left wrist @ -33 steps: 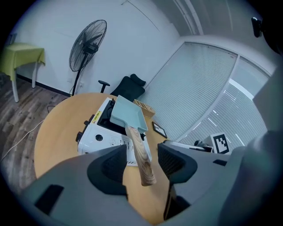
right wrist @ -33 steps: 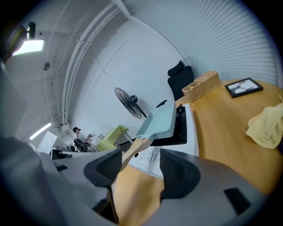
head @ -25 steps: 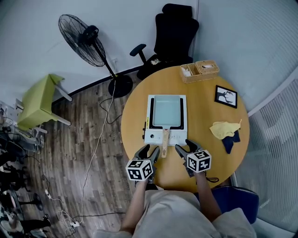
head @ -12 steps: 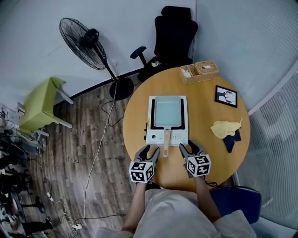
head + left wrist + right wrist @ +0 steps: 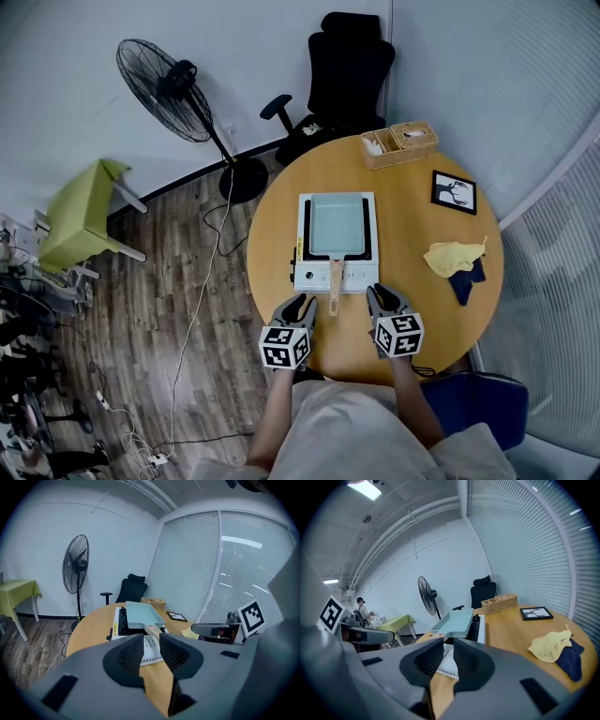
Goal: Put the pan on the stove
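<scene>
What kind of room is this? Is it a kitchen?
Probably an office or meeting room, not a kitchen: office chair, standing fan, window blinds, and the stove is only a portable one on a round table.

Pan (image 5: 336,225) sits on stove (image 5: 353,277), centred on table (image 5: 279,248); cloths (image 5: 454,262), seemingly stacked, lie right.

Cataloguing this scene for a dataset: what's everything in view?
round wooden table: one, tan, centre
flat portable stove: one, white, mid-table
rectangular wooden-handled pan: one, pale blue, on stove
woven divided basket: one, tan, table's far edge
framed picture: one, black, table's right
crumpled yellow cloth: one, yellow, table's right edge
dark blue cloth: one, navy, touching it
office chair: one, black, behind table
pedestal fan: one, black, floor, far left
small side table: one, lime green, left
left gripper: one, grey, left of handle; fingers have just been closing, nothing between
right gripper: one, grey, right of handle; same
</scene>
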### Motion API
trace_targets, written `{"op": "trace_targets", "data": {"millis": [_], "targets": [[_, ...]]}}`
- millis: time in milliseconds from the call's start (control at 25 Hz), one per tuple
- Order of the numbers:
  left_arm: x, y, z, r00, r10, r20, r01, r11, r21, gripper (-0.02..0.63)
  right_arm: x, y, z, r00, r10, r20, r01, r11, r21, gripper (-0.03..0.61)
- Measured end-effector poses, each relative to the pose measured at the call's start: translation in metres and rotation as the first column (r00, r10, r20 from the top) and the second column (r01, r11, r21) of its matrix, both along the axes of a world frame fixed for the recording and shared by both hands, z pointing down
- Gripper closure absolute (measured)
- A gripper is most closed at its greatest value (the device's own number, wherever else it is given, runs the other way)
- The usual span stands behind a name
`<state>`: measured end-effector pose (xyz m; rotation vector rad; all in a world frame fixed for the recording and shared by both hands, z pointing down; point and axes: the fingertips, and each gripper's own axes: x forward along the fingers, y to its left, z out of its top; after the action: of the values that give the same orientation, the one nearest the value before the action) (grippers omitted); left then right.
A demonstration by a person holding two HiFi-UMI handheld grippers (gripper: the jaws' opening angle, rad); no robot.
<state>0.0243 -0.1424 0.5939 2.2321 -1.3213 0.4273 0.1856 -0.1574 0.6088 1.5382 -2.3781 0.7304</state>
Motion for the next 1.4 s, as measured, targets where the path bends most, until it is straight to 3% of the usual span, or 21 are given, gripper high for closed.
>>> {"op": "trace_targets", "data": {"millis": [240, 480, 720, 1400], "targets": [[-0.001, 0.002, 0.001, 1.0, 0.007, 0.021, -0.007, 1.0, -0.006, 0.535, 0.002, 0.002, 0.0, 1.0, 0.011, -0.007, -0.011, 1.0, 0.0, 0.531], [-0.001, 0.003, 0.001, 1.0, 0.013, -0.024, -0.013, 1.0, -0.002, 0.585, 0.001, 0.004, 0.0, 1.0, 0.008, 0.016, -0.008, 1.0, 0.016, 0.554], [0.005, 0.005, 0.002, 0.999, 0.043, -0.028, -0.043, 0.999, -0.011, 0.586, 0.0, 0.007, 0.005, 0.999, 0.006, 0.041, -0.006, 1.0, -0.004, 0.555], [-0.006, 0.004, 0.002, 0.999, -0.013, -0.044, 0.012, 1.0, -0.019, 0.584, -0.002, 0.013, 0.006, 0.998, 0.03, 0.055, -0.029, 0.999, -0.014, 0.555]]}}
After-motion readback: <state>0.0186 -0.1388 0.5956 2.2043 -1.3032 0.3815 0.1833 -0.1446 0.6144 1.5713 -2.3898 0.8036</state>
